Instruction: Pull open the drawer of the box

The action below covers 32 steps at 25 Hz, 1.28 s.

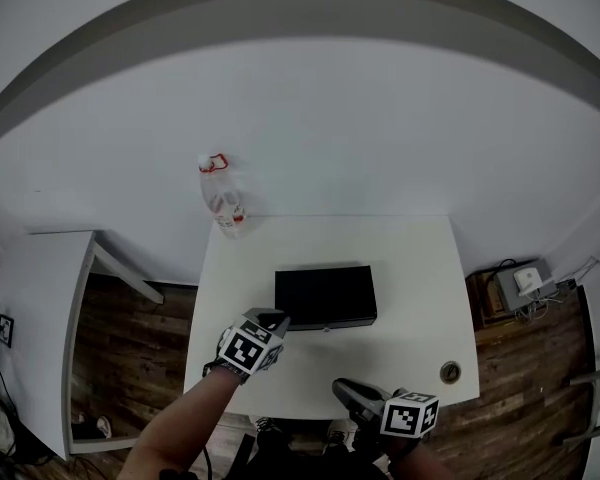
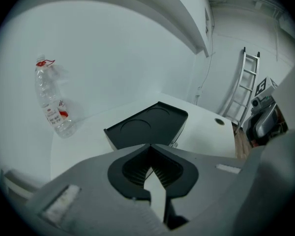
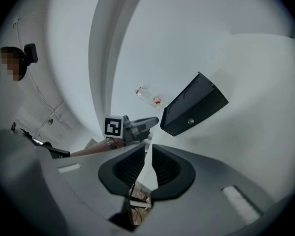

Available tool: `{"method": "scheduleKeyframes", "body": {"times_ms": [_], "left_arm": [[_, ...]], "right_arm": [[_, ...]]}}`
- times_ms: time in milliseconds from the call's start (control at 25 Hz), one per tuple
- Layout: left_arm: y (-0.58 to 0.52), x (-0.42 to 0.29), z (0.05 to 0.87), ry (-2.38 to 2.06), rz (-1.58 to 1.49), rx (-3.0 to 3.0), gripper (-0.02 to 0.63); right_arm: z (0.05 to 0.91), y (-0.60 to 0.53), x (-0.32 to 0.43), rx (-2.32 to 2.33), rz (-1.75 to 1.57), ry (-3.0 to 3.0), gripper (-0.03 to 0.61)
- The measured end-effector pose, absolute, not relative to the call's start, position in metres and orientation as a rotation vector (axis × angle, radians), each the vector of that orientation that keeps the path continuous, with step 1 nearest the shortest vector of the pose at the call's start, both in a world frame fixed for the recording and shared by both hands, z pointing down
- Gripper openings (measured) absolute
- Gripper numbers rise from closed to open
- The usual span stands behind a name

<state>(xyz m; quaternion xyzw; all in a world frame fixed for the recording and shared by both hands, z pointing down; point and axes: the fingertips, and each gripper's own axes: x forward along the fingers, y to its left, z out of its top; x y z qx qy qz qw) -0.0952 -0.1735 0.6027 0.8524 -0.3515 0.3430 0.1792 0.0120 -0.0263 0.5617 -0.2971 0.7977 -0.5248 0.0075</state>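
Black box [image 1: 325,296] sat mid white table [image 1: 420,268]; its drawer [image 3: 187,124] looked closed, knob [image 3: 190,121] facing me; my left gripper [image 1: 276,319] hovered just beside the box's front left corner, jaws clenched together, empty; my right gripper [image 1: 344,389] hung over the table's near edge, jaws slightly parted, nothing between; plastic bottle [image 1: 225,203] stood at the far left corner.

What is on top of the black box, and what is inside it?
Nothing stands on the black box; its top shows only two round recesses. The drawer is closed, so the inside is hidden.
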Motion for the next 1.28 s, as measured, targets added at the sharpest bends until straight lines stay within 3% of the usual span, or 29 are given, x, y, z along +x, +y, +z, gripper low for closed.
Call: {"method": "scheduleKeyframes", "body": {"times_ms": [440, 1280], "left_arm": [[-0.2, -0.089, 0.636, -0.947, 1.252, 2.445, 0.006], [-0.197, -0.09, 0.642, -0.909, 1.238, 2.471, 0.005]], "right_arm": [[0.624, -0.088, 0.016, -1.207, -1.707, 2.542, 0.084], [0.685, -0.147, 0.004, -1.423, -1.889, 2.439, 0.126]]}}
